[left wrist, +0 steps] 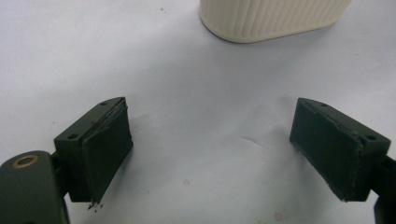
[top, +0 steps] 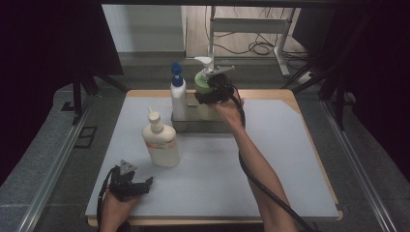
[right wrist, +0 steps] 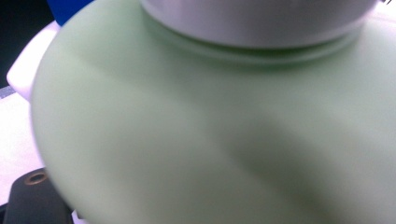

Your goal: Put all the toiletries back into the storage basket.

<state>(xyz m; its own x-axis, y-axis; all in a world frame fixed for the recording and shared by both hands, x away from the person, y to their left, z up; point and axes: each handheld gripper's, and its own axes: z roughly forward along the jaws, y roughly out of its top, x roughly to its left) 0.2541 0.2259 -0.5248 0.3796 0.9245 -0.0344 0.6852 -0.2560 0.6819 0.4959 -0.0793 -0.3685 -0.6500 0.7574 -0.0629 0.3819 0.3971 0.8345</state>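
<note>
A green pump bottle (top: 203, 81) with a white pump head stands upright in a small metal tray (top: 193, 127) at the back of the table. My right gripper (top: 207, 95) is shut on its body just below the shoulder. In the right gripper view the green pump bottle (right wrist: 210, 130) sits so close that it hides both jaws. A white bottle with a blue cap (top: 178, 94) stands in the tray's left end. A cream bottle (top: 162, 142) stands on the mat, left of centre. My left gripper (top: 147, 183) rests open near the front left corner; its jaws (left wrist: 210, 123) hold nothing, and the cream bottle's base (left wrist: 271, 18) lies ahead.
A pale grey mat (top: 270, 159) covers the wooden table. The right forearm and its black cable (top: 263, 186) cross the mat from the front edge toward the tray. Metal frame legs and loose cables (top: 261, 47) lie on the floor beyond the table.
</note>
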